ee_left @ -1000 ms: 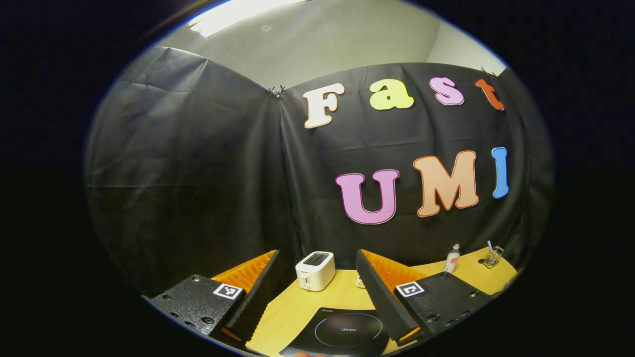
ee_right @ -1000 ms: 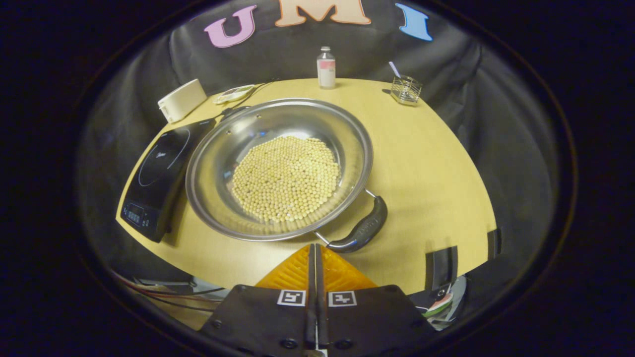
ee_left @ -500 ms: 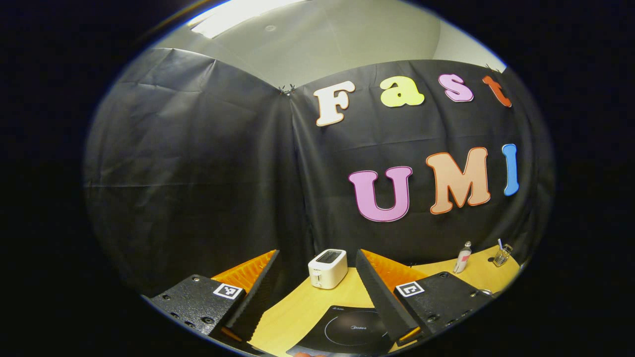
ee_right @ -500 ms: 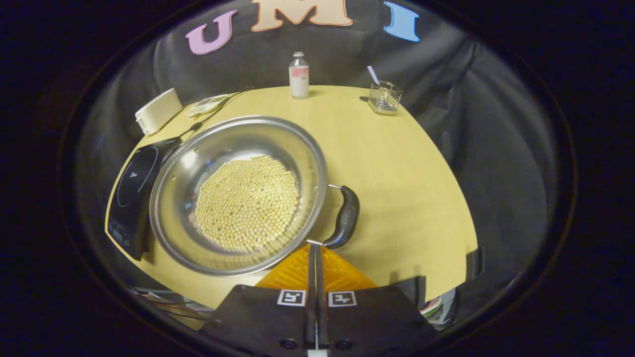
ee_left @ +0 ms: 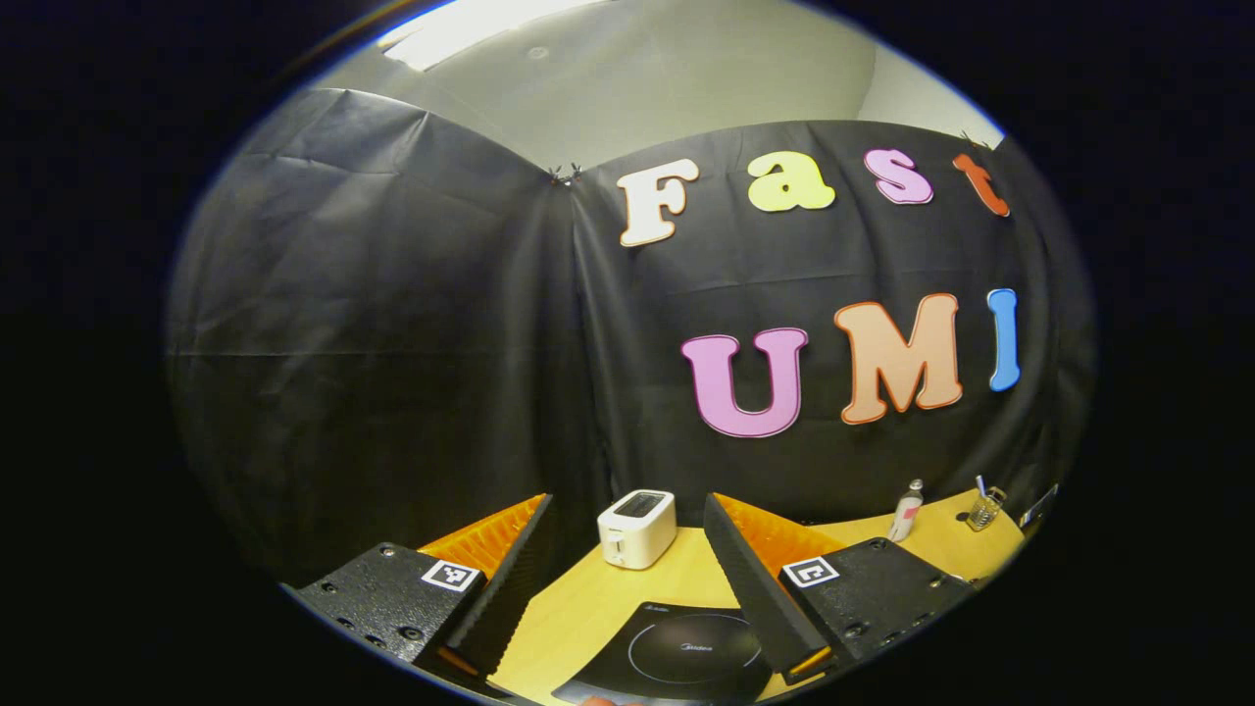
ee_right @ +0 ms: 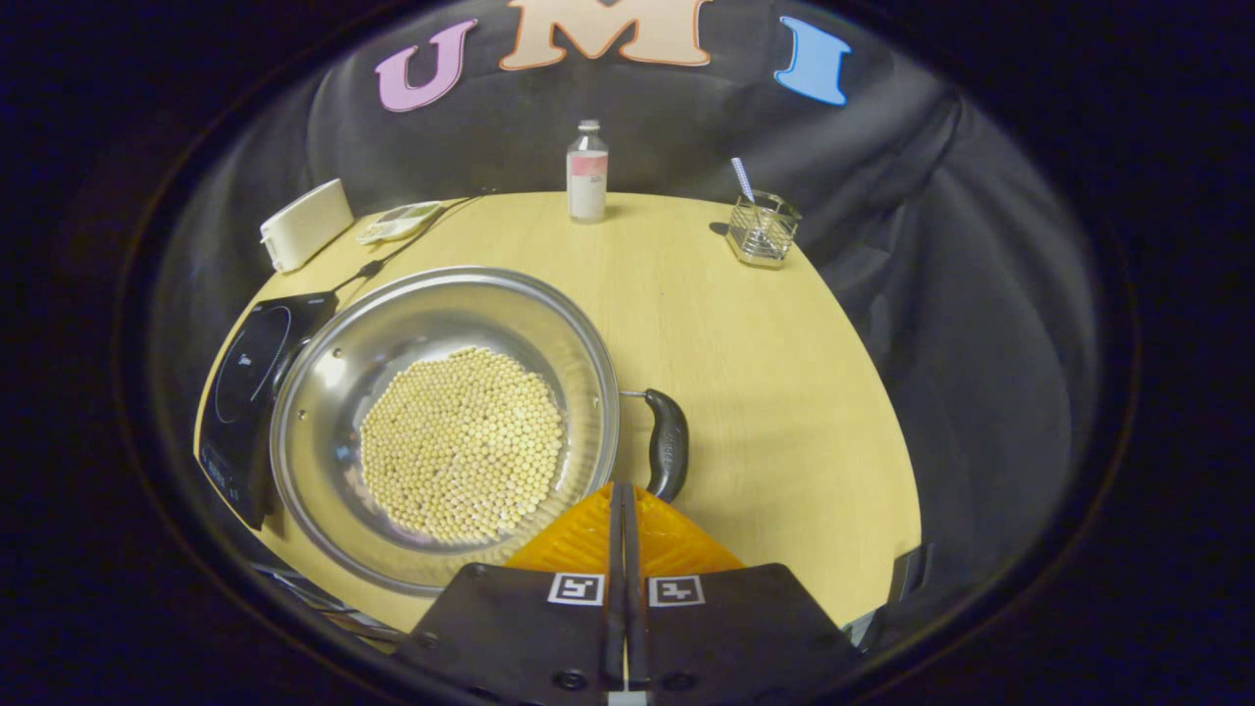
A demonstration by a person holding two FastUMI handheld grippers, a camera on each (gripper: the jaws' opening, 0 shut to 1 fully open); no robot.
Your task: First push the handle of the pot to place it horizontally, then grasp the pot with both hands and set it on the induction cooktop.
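Observation:
A steel pot holding yellow beans sits on the yellow table, its left rim over the edge of the black induction cooktop. Its dark handle points to the right side of the pot. My right gripper is shut with nothing in it, its tips right at the near end of the handle. My left gripper is open and held high, looking at the booth wall, with the cooktop below between its fingers.
A white toaster stands at the table's back left. A small bottle and a glass with a straw stand at the back. A small dish and the cooktop's cord lie near the toaster.
The pot's handle has swung round from the front right to the pot's right side, with my shut right gripper following it. The left gripper view has shifted only slightly.

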